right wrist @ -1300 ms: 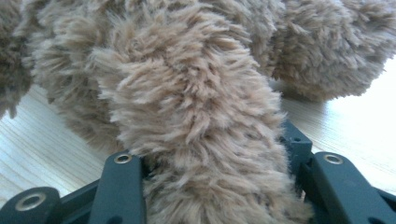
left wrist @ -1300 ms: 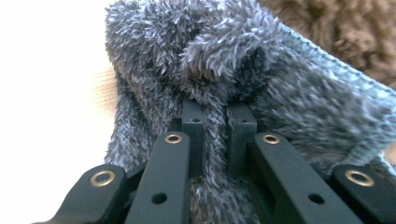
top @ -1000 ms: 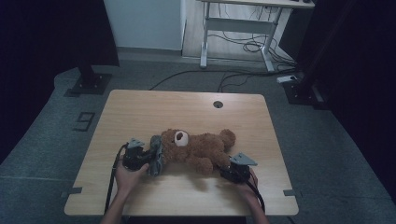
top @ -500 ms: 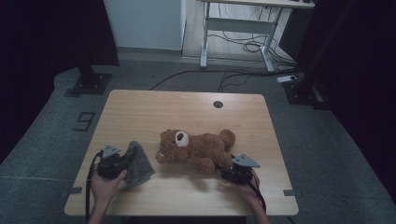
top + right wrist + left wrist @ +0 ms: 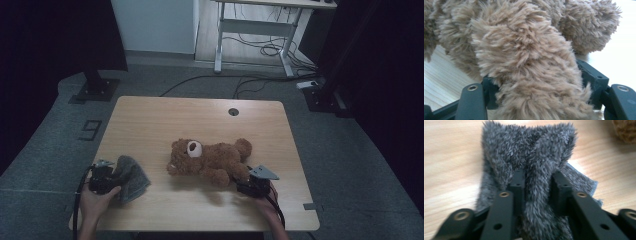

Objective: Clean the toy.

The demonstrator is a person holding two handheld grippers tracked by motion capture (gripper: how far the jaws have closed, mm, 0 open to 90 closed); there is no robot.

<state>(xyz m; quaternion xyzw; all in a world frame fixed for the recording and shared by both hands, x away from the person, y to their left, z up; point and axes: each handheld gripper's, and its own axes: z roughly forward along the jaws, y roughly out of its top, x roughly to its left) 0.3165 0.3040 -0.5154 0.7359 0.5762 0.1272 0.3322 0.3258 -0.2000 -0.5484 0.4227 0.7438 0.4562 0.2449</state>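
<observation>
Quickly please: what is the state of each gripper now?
Left gripper: closed on the grey furry cloth.
Right gripper: closed on a limb of the teddy bear.

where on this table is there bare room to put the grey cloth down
The whole far half of the table, behind the teddy bear up to the cable hole, is bare. So is the near strip between cloth and bear. It is crowded around each tool.

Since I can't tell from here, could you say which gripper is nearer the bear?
Right. The right gripper grips the bear; the left gripper holds a grey cloth apart from it.
</observation>
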